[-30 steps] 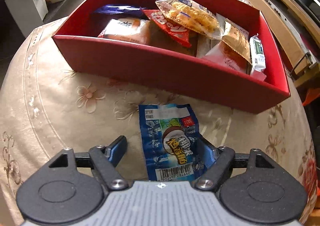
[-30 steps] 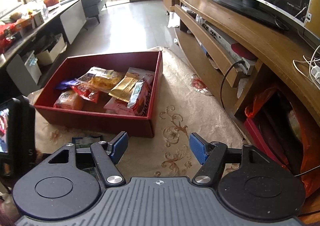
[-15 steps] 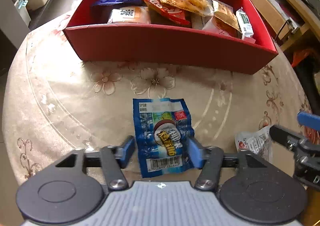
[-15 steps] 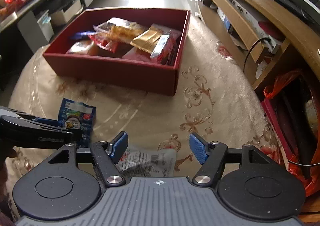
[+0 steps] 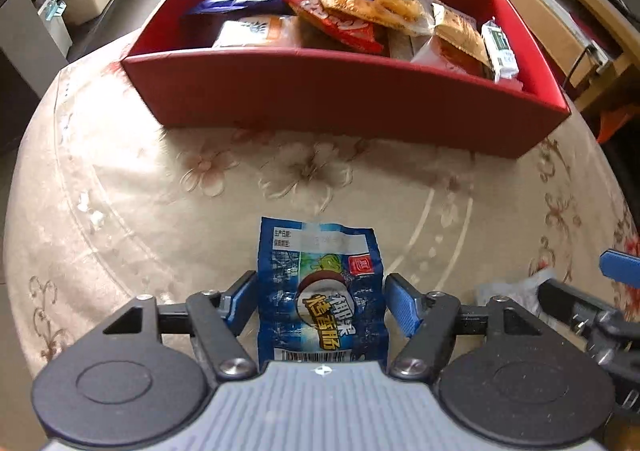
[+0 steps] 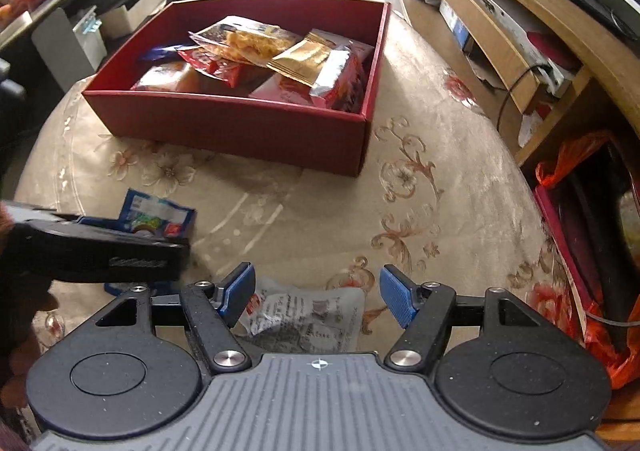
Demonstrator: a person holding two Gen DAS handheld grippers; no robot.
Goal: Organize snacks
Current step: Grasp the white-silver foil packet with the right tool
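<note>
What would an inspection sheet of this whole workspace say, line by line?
Surface: beige floral cloth on a round table.
Job's things: red box holding several snack packets; blue packet and white packet lying on the cloth outside it.
Clutter: nothing seen on the cloth.
Grippers: left gripper closing, blue packet between its pads; right gripper open over the white packet.
Cables: black cable at the wooden shelves.
Surroundings: wooden shelves, orange bag, tiled floor.
</note>
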